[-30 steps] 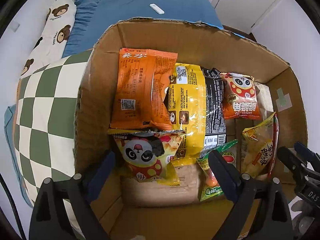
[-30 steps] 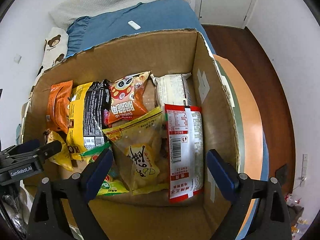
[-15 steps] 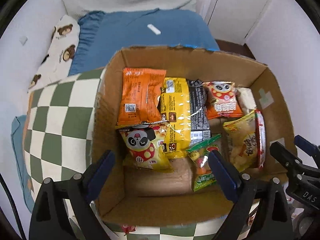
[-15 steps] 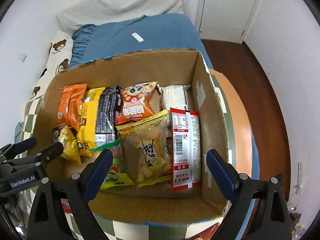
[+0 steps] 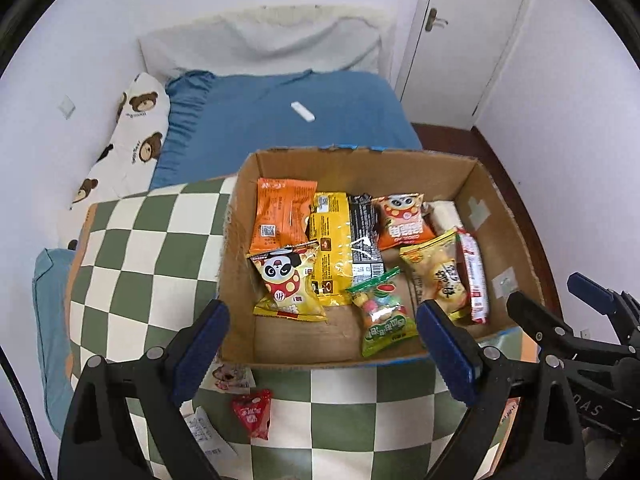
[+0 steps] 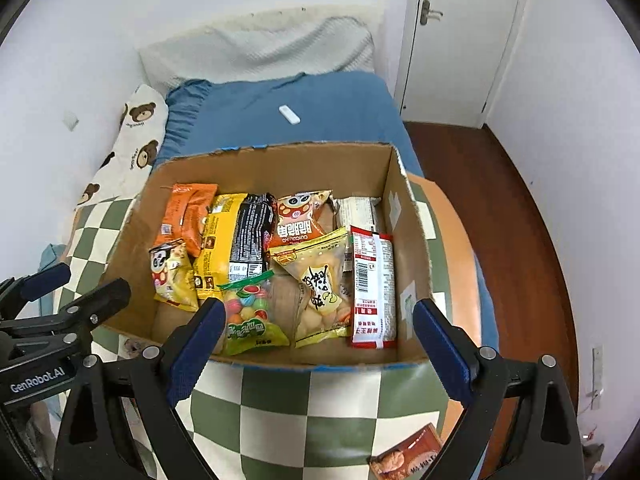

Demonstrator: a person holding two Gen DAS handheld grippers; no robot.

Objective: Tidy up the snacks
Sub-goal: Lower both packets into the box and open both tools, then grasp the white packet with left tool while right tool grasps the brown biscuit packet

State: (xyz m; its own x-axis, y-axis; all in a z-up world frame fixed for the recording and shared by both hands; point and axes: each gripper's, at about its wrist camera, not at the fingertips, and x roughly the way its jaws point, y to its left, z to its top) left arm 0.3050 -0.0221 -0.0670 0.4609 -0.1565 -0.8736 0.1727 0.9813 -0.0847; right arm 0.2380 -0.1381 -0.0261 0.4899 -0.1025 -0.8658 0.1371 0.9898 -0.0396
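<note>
Both grippers have pulled back from the cardboard box (image 5: 496, 208). Left gripper (image 5: 322, 350) gapes empty; small red packet (image 5: 253, 413) lies just below the box, upright-lengthwise, nearest it. Right gripper (image 6: 316, 346) likewise wide, empty.

Two hand-held black plastic clamp grippers with blue-padded fingers

The left black plastic gripper (image 5: 322, 338) has two angled arms dotted with silver screws and tipped by dark blue pads (image 5: 202, 350), and a thin black cable (image 5: 18, 396) runs along its left edge. The right black plastic gripper (image 6: 318, 338) is built the same, and white "GenRobot.AI" lettering (image 6: 37, 382) marks the left one's body.
</note>
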